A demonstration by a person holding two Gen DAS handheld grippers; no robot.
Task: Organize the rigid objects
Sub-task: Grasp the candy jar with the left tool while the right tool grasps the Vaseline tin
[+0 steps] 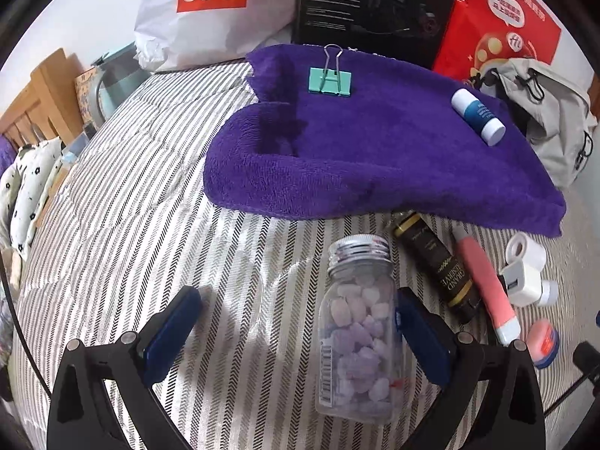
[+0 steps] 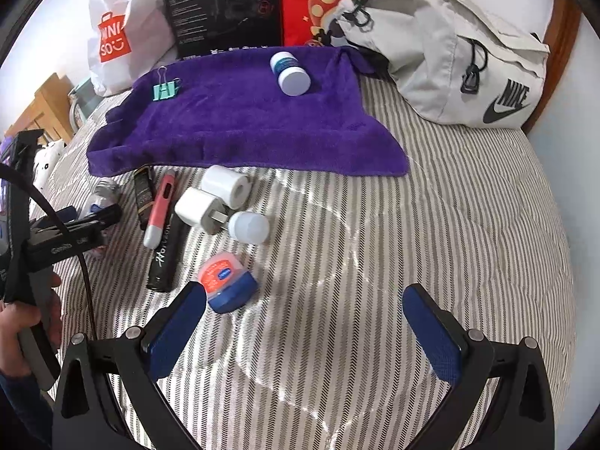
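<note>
Left gripper [image 1: 296,332] has its fingers spread wide over the striped quilt [image 1: 142,195], gripping nothing. A clear plastic jar [image 1: 358,333] with a ribbed silver screw cap lies between the blue pads, close against the right-hand pad; can't tell if it touches. It's full of pale pink and lilac lumps, with a barcode label on its side. Only the left wrist view shows the jar properly; from the right wrist view it's mostly hidden behind the left gripper body.

Right of the jar on the quilt: a dark cylindrical tube with gold bands [image 1: 437,266], a pink pen-shaped stick [image 1: 483,285], a white plug adapter [image 1: 523,281], and a small red-and-blue tub [image 1: 543,343].

Plush purple towel [image 1: 375,142] lies further back, carrying a teal binder clip [image 1: 330,79] with wire handles on the left and a blue-and-white cylinder [image 1: 478,117] on its side on the right.

The right wrist view adds a white tape roll [image 2: 227,185], a small white bottle [image 2: 249,228], and a black marker [image 2: 165,253] beside the pink stick, plus a grey fabric Nike bag [image 2: 450,60] at far right.

Right gripper [image 2: 302,328] is also wide open and empty, the red-and-blue tub just beyond its left pad.
</note>
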